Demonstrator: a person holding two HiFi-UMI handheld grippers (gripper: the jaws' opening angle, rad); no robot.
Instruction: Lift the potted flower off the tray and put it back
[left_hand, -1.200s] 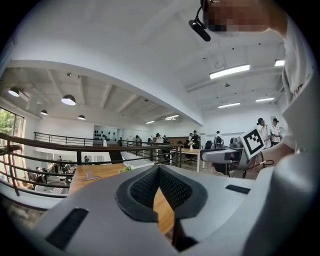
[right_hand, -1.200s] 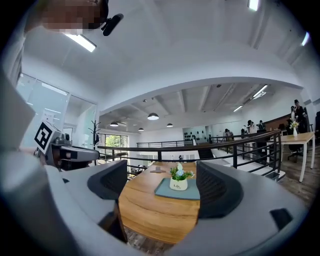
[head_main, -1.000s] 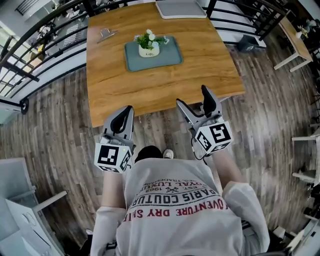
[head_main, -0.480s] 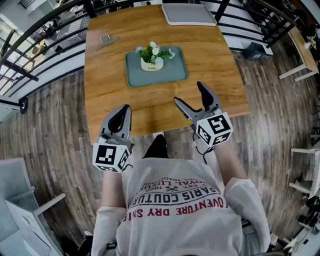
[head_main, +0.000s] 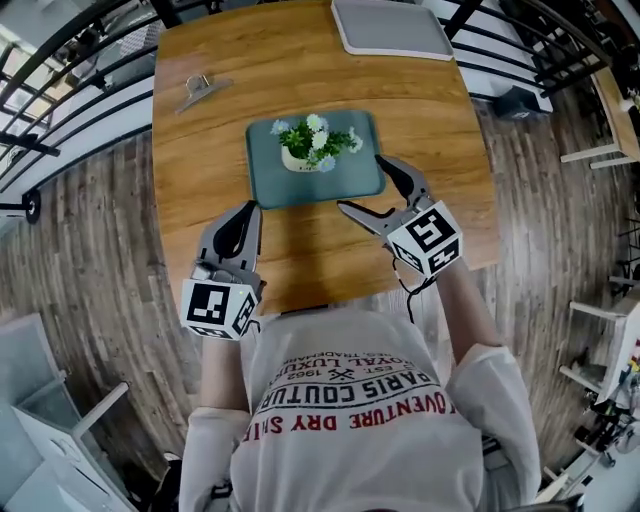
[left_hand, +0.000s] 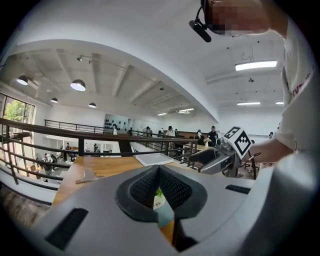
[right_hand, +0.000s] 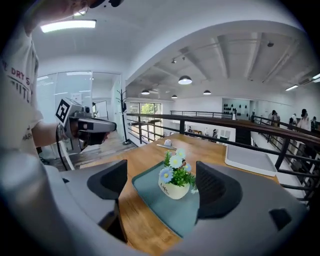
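The potted flower (head_main: 312, 145), a small white pot with pale blue and white blooms, stands upright on the grey-green tray (head_main: 350, 178) in the middle of the wooden table (head_main: 210, 160). My right gripper (head_main: 365, 185) is open at the tray's near right corner, short of the pot. In the right gripper view the flower (right_hand: 175, 177) sits ahead between the wide-apart jaws, untouched. My left gripper (head_main: 243, 215) hovers over the table, near and left of the tray, with its jaws shut and empty. The left gripper view shows the pot (left_hand: 158, 199) through a slit under the meeting tips.
A flat pale grey board (head_main: 390, 28) lies at the table's far edge. A metal clip (head_main: 200, 92) rests at the far left. Black railings (head_main: 70, 70) run behind and left of the table. The person stands at the near edge (head_main: 330, 295).
Both grippers have moved forward from beyond the table's near edge to over the tabletop. The right one has reached the tray's near right corner and tipped downward.
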